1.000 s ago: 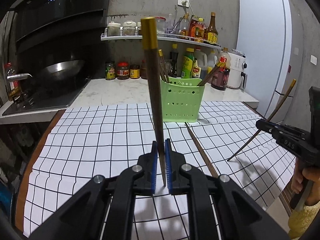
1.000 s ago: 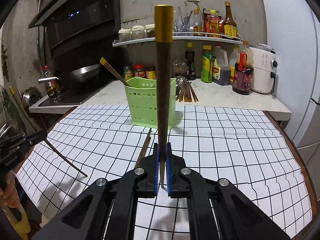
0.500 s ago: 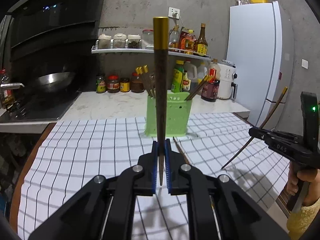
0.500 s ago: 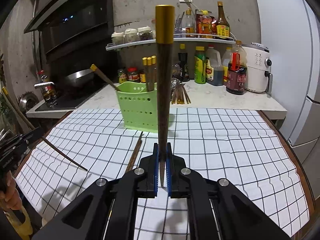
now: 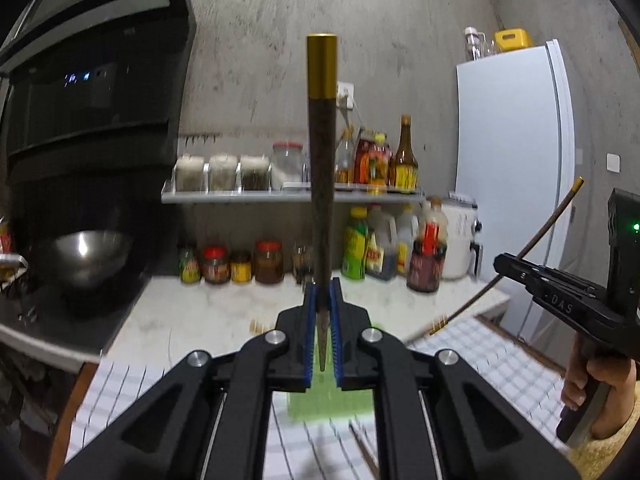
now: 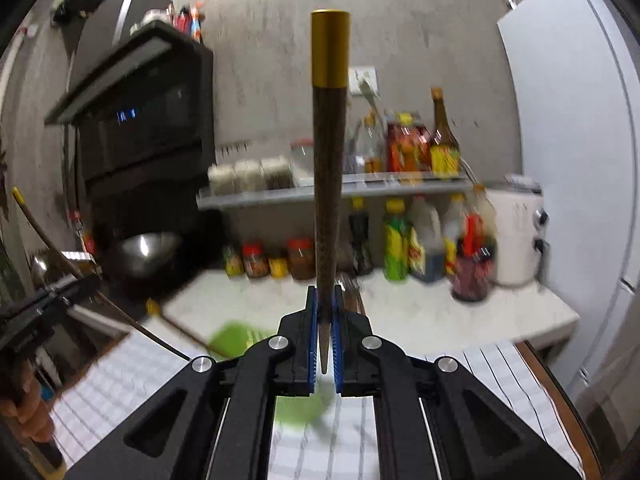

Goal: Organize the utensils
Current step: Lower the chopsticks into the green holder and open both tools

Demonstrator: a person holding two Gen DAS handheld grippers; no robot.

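My left gripper is clamped on a dark chopstick with a gold cap, standing upright between the blue pads. My right gripper pinches a matching second chopstick the same way.

The green holder shows only as a strip below the left jaws; its contents are hidden there. In the right view the holder is a blurred green patch, with one gold-tipped stick leaning out of it to the left.

Both views are smeared by motion. The checked cloth is largely covered by the gripper bodies. A loose chopstick on the cloth is cut off at the frame's bottom.

Compared with half a second ago, both cameras have tipped upward: the holder has dropped from mid-frame to the lower edge, and the shelf of bottles and the fridge now fill the view. Each grip is unchanged.
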